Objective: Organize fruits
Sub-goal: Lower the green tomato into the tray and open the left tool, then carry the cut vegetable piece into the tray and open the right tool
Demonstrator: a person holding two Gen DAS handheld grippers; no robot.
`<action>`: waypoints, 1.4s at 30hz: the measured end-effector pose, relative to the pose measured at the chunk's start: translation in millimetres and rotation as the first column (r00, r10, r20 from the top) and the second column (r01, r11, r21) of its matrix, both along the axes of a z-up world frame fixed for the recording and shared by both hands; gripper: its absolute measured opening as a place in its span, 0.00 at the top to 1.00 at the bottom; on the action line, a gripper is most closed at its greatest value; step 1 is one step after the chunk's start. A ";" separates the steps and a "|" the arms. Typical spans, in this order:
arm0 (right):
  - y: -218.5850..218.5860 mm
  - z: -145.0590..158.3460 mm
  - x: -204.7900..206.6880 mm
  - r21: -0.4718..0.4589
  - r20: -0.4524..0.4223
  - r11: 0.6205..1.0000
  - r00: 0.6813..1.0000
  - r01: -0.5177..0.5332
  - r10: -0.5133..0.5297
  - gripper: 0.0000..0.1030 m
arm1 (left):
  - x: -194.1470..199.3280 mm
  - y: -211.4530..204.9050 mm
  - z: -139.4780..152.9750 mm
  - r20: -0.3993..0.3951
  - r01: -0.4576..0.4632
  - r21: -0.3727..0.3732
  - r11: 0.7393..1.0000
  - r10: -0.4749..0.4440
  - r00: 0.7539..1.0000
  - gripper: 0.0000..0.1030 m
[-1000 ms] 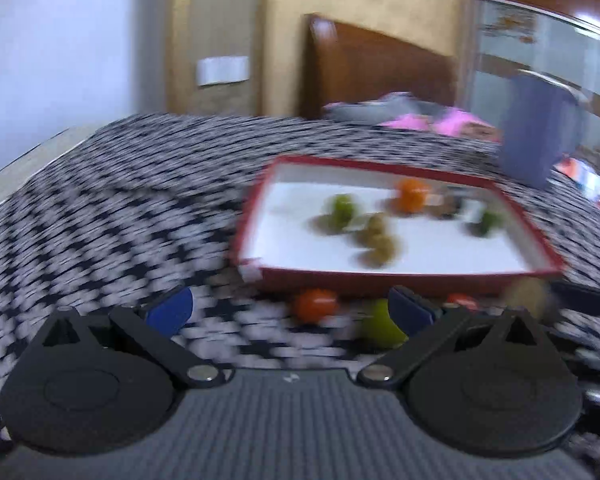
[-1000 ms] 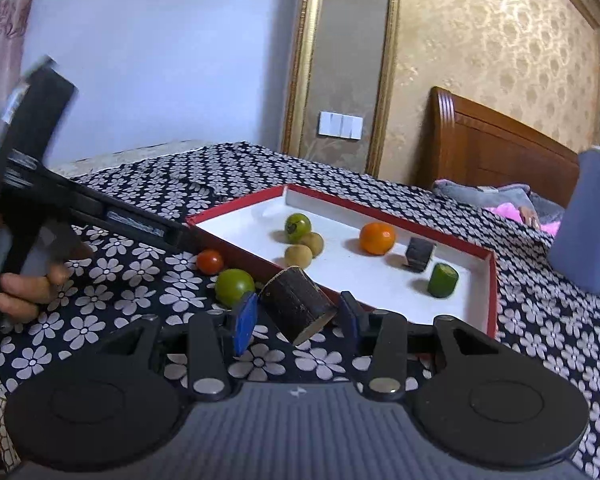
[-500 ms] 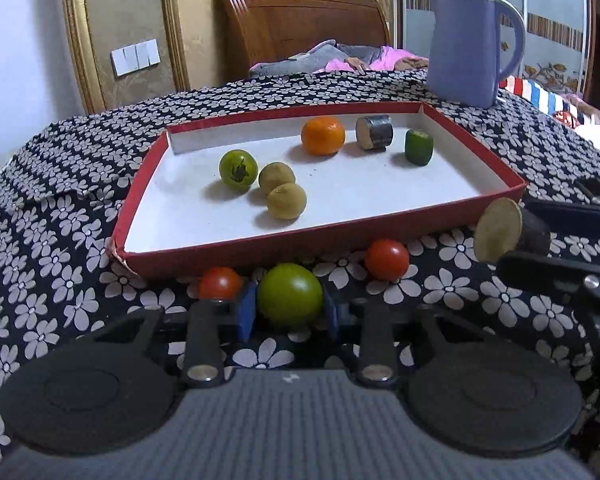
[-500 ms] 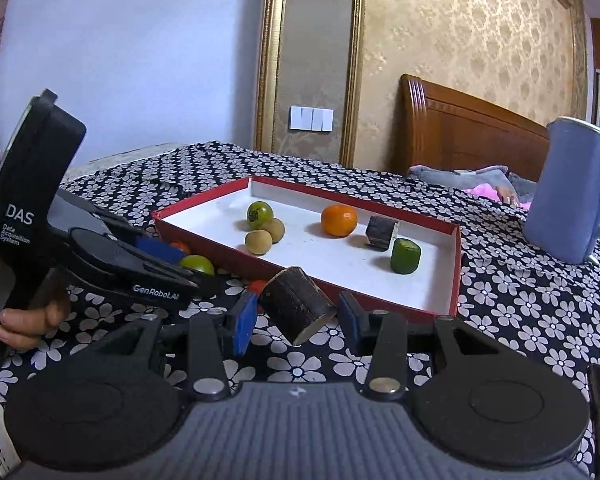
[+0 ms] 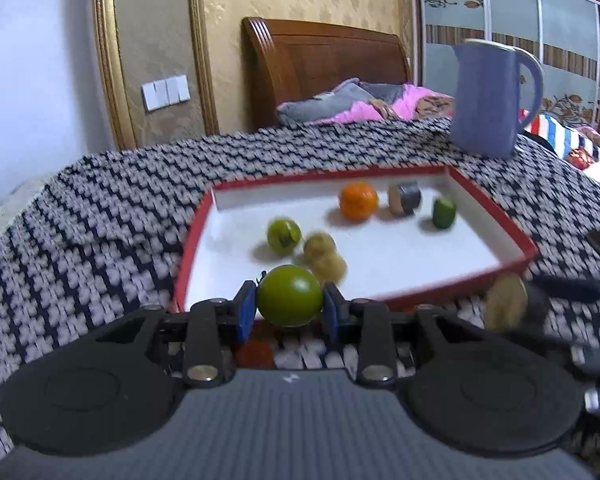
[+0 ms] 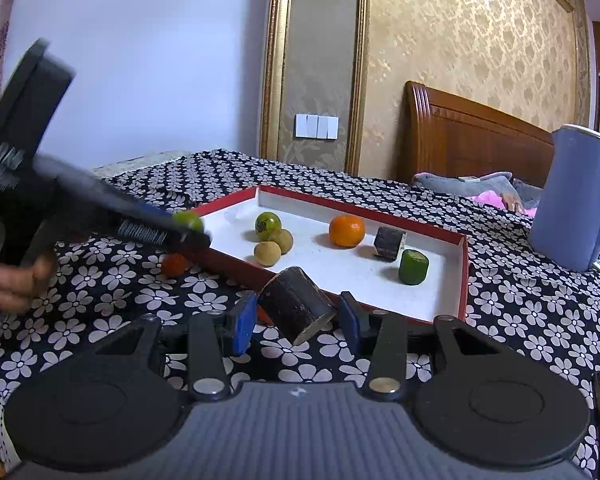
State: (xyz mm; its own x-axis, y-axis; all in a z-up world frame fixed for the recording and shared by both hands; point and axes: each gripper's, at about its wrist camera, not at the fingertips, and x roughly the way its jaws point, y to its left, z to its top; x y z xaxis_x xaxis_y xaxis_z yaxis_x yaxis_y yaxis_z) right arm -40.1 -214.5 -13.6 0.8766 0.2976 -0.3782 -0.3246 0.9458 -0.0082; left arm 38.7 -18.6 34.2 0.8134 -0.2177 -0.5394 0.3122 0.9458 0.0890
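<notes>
A black cloth with white flowers [image 6: 540,304] covers the whole surface, and a wooden headboard [image 6: 472,136] stands at the far right. On the cloth lies a shallow red tray with a white floor [image 6: 465,276], its long side running from near left to far right. A tall blue jug [image 6: 576,204] stands on the cloth past the tray's far right end, well apart from the fruit.

The left gripper [image 5: 289,305] has its blue pads pressed against both sides of a green tomato [image 5: 289,295], which hangs clear of the cloth just before the tray's near rim. The right wrist view shows the same gripper reaching in from the left, its tip at the tray's near left corner, with a blurred hand [image 6: 16,284] on its handle.

The right gripper [image 6: 296,314] is closed on a dark brown cylinder with a pale cut end [image 6: 300,306], tilted between the pads, over the cloth just short of the tray's near rim.

Inside the tray, an orange [image 6: 346,231] sits toward the far side. Right of it rest a second dark cylinder piece [image 6: 389,243] and a green cut piece [image 6: 413,267]. Left of the orange are a green fruit with a dark mark [image 6: 268,225] and two tan round fruits [image 6: 274,247] touching each other.

A red tomato [image 6: 173,265] lies on the cloth outside the tray's near left edge.
</notes>
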 end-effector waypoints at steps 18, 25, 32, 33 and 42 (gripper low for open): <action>-13.6 4.2 -7.8 0.021 0.014 1.000 1.000 0.015 -0.015 0.58 | 106.6 -30.2 -1.3 0.007 -0.164 0.134 0.977 0.164 0.986 0.67; -13.0 2.2 -2.5 0.027 0.006 0.999 1.000 0.019 -0.019 0.58 | 90.6 -17.9 -7.3 0.026 -0.201 0.147 0.969 0.199 0.980 0.45; -4.4 5.0 4.9 0.009 0.004 1.000 1.000 0.013 -0.013 0.58 | 62.1 6.7 -10.0 0.040 -0.248 0.108 0.963 0.245 0.969 0.20; -4.1 5.9 7.5 0.007 0.004 1.000 1.000 0.016 -0.016 0.58 | 58.0 11.9 -10.6 0.035 -0.256 0.091 0.962 0.254 0.967 0.17; 2.8 12.3 30.8 -0.024 -0.005 0.999 0.999 0.033 -0.034 0.58 | 20.2 47.8 -29.3 -0.016 -0.332 -0.021 0.943 0.332 0.943 0.08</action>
